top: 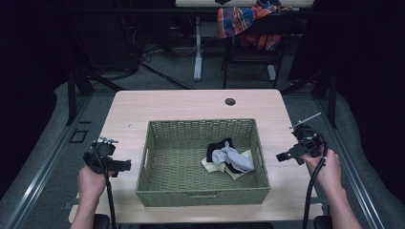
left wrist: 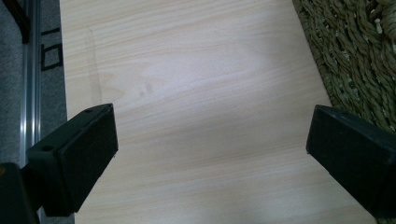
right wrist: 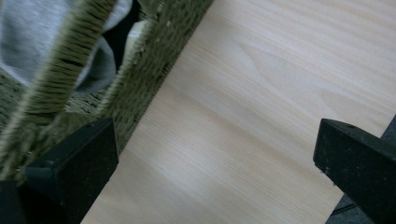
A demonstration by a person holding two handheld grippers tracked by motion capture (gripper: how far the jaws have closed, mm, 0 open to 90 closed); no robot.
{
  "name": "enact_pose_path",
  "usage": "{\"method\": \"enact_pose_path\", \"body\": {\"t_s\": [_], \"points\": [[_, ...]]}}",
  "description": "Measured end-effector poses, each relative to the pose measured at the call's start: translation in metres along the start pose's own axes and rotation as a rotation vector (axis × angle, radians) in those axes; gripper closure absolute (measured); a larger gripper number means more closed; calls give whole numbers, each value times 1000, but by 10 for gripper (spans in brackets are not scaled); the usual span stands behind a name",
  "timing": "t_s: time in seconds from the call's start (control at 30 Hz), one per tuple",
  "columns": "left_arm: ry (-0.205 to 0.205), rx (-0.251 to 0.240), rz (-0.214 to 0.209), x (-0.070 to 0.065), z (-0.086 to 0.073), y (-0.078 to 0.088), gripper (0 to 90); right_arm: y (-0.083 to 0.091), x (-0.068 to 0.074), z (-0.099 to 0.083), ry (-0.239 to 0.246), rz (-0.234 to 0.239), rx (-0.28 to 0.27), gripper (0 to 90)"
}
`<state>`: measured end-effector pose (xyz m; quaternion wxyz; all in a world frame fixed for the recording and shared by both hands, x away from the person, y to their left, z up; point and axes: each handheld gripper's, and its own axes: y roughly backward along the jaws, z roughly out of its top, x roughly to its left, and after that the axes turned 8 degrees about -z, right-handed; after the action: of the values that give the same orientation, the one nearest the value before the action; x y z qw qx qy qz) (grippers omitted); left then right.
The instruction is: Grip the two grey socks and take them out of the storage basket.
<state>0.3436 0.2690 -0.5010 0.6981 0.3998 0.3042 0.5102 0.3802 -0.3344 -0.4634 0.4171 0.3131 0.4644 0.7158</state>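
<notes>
Both sets of jaws are sitting wide apart with nothing between them. The left gripper is hanging over bare table, and its own view is picking up the wood grain plus a bit of the basket weave creeping in at the top right corner. Off the table edge on the left there's grey floor and a metal rail showing, which you can't make out that close from above.

The right gripper is also spread open over bare wood, right beside the basket's wall. Its view is peeking through the handle gap and catching grey cloth inside (a bit blurry, and something dark and something pale are tucked next to it).

From the high view it's all making more sense: the left gripper is hovering at the table's left edge, held by the left hand, and the right gripper is over by the right edge in the right hand, both well apart with the basket sitting between them. The clothes are lying in the basket's right half: grey on top, black and cream under it. Farther back there's a chair with a plaid shirt draped over it.
</notes>
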Motion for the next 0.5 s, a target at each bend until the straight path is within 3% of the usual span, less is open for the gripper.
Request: {"method": "enact_pose_path", "body": {"t_s": [0.13, 0.17, 0.33, 0.5], "points": [[-1, 1, 0, 0, 0, 0, 22, 6, 4, 4, 9, 3, -14, 0], [0, 0, -1, 1, 0, 0, 21, 10, 7, 7, 30, -1, -9, 0], [1, -3, -3, 1, 0, 0, 21, 15, 14, 12, 29, -8, -28, 0], [2, -4, -6, 0, 0, 0, 20, 27, 23, 21, 72, -22, -26, 0]]}}
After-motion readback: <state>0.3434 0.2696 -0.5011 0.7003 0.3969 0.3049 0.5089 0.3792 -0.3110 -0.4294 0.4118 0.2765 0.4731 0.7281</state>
